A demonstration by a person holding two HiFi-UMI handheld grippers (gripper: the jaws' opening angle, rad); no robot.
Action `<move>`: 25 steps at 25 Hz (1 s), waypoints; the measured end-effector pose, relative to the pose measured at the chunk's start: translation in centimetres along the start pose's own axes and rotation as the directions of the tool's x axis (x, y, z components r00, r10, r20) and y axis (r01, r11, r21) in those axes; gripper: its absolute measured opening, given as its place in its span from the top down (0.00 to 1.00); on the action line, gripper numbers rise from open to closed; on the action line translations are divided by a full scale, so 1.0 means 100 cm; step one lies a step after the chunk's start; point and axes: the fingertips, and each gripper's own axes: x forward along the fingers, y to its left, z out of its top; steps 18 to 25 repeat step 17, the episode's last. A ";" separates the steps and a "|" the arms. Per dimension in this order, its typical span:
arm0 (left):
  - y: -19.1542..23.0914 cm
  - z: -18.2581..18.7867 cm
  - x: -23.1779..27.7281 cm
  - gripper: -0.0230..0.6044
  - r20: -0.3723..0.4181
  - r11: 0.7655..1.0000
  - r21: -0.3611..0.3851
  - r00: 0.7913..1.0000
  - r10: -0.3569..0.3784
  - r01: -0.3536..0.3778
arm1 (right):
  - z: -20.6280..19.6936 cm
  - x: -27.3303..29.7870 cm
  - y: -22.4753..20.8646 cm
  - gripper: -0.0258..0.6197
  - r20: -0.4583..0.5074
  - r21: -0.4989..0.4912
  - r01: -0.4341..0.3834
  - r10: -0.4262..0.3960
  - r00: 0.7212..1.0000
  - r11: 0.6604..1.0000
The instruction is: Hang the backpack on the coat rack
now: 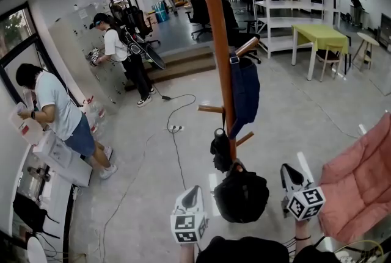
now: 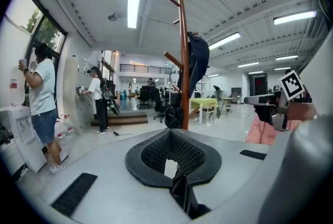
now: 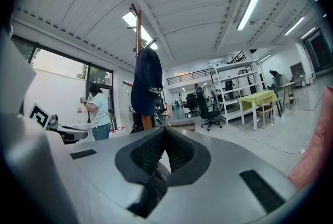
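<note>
The wooden coat rack (image 1: 221, 60) stands mid-floor with a navy garment (image 1: 244, 94) hung on a right-hand peg. A black backpack (image 1: 241, 198) rests low against the pole's foot, its top loop at the pole; whether it hangs or stands I cannot tell. A smaller black bag (image 1: 220, 149) clings to the pole above it. My left gripper (image 1: 192, 191) is shut and empty, just left of the backpack. My right gripper (image 1: 288, 171) is shut and empty, just right of it. The left gripper view shows its shut jaws (image 2: 170, 132) aimed at the rack (image 2: 183, 62). The right gripper view shows shut jaws (image 3: 165, 129) below the garment (image 3: 145, 82).
A pink cushioned seat (image 1: 360, 182) lies close on the right. A cable with a power strip (image 1: 176, 128) runs across the floor left of the rack. Two people (image 1: 58, 112) stand by the left wall. A yellow-green table (image 1: 321, 33) and white shelving (image 1: 287, 5) stand at the back right.
</note>
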 end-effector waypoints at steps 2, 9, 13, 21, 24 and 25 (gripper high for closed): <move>-0.001 0.000 0.000 0.94 0.001 1.000 0.000 1.000 0.001 -0.001 | -0.001 -0.001 -0.001 0.94 0.000 0.000 -0.002 0.002 1.000 1.000; -0.007 0.001 -0.005 0.94 -0.002 1.000 0.000 1.000 0.002 -0.002 | -0.001 -0.008 -0.002 0.94 -0.003 0.003 -0.005 0.005 1.000 1.000; -0.009 0.004 -0.005 0.94 0.000 1.000 0.006 1.000 0.004 -0.004 | 0.000 -0.010 -0.004 0.94 -0.002 -0.001 -0.007 0.007 1.000 1.000; -0.012 0.005 0.000 0.94 0.006 1.000 0.011 1.000 0.003 -0.003 | -0.001 -0.007 -0.007 0.94 0.000 -0.007 -0.010 0.010 1.000 1.000; -0.012 0.005 0.000 0.94 0.006 1.000 0.011 1.000 0.003 -0.003 | -0.001 -0.007 -0.007 0.94 0.000 -0.007 -0.010 0.010 1.000 1.000; -0.012 0.005 0.000 0.94 0.006 1.000 0.011 1.000 0.003 -0.003 | -0.001 -0.007 -0.007 0.94 0.000 -0.007 -0.010 0.010 1.000 1.000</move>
